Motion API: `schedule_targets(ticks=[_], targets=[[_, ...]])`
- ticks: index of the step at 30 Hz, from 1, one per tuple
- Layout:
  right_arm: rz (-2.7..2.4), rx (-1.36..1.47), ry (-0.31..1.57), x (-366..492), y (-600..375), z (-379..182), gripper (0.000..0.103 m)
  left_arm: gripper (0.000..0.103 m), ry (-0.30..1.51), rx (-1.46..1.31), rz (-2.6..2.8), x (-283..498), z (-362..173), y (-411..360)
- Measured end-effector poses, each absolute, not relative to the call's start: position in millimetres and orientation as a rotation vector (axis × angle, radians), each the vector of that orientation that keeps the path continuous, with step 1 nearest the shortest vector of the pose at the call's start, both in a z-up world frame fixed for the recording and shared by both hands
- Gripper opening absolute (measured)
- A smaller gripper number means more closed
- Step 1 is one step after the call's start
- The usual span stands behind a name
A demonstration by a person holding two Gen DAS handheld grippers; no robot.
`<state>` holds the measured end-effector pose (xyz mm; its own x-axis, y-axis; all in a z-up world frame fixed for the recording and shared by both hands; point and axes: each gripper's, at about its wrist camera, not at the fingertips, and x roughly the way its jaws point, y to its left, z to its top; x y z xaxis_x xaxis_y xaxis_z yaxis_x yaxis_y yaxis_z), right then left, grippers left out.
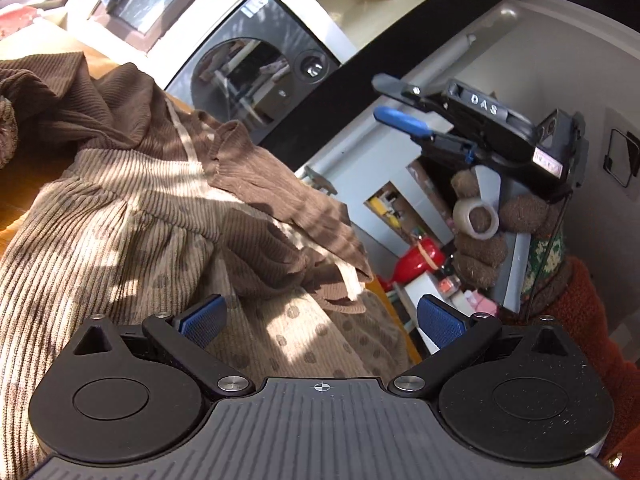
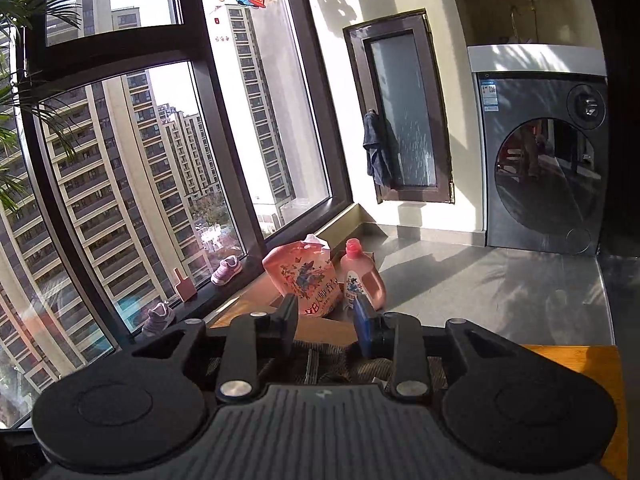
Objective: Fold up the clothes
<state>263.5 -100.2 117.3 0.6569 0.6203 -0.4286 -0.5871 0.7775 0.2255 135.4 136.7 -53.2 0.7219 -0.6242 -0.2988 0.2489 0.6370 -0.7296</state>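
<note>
- Left gripper (image 1: 322, 320): fingers spread wide, blue pads (image 1: 204, 320) apart, nothing between them; it hangs over the garment.
- Garment: brown ribbed knit dress (image 1: 132, 200), lighter tan skirt part with darker dots, dark brown upper part bunched and creased. It lies heaped on a wooden table (image 1: 12, 208), sun patches across it.
- Right gripper (image 1: 404, 108) shows in the left view, raised off to the right of the dress, held by a hand in a brown knit glove (image 1: 480, 256); its two fingers stand apart, nothing in them.
- Right wrist view: right gripper (image 2: 326, 320) fingers parted at a moderate gap, empty; striped fabric (image 2: 316, 360) lies just below them, table edge (image 2: 576, 354) beside it.
- Beyond: pink refill pouch (image 2: 302, 276) and pink detergent bottle (image 2: 362, 276) side by side on the floor, near the window (image 2: 160, 152).
- Grey front-loading washing machine (image 2: 544, 160) against the far wall.
</note>
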Motion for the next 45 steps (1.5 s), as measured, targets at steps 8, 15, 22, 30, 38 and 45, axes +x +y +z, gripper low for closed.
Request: schedule_targets(ticks=[8,15,22,30,38,45], targets=[[0.631,0.127,0.583,207,-168,30,0.090,0.103,0.630,-0.678,-0.373,207,-7,138],[0.793,0.112,0.616,174,-167,-9,0.103,0.103,0.715,-0.501,-0.238,298,-19,109],[0.868,0.159,0.726,185,-167,-19,0.103,0.048,0.748,-0.300,-0.158,311,-28,74],[0.885,0.216,0.731,181,-177,-20,0.103,0.018,0.549,-0.148,-0.089,276,17,72],[0.889,0.225,0.734,182,-181,-18,0.103,0.041,0.663,-0.211,-0.062,270,-9,108],[0.904,0.251,0.744,186,-184,-18,0.103,0.087,0.503,-0.378,-0.134,203,59,190]])
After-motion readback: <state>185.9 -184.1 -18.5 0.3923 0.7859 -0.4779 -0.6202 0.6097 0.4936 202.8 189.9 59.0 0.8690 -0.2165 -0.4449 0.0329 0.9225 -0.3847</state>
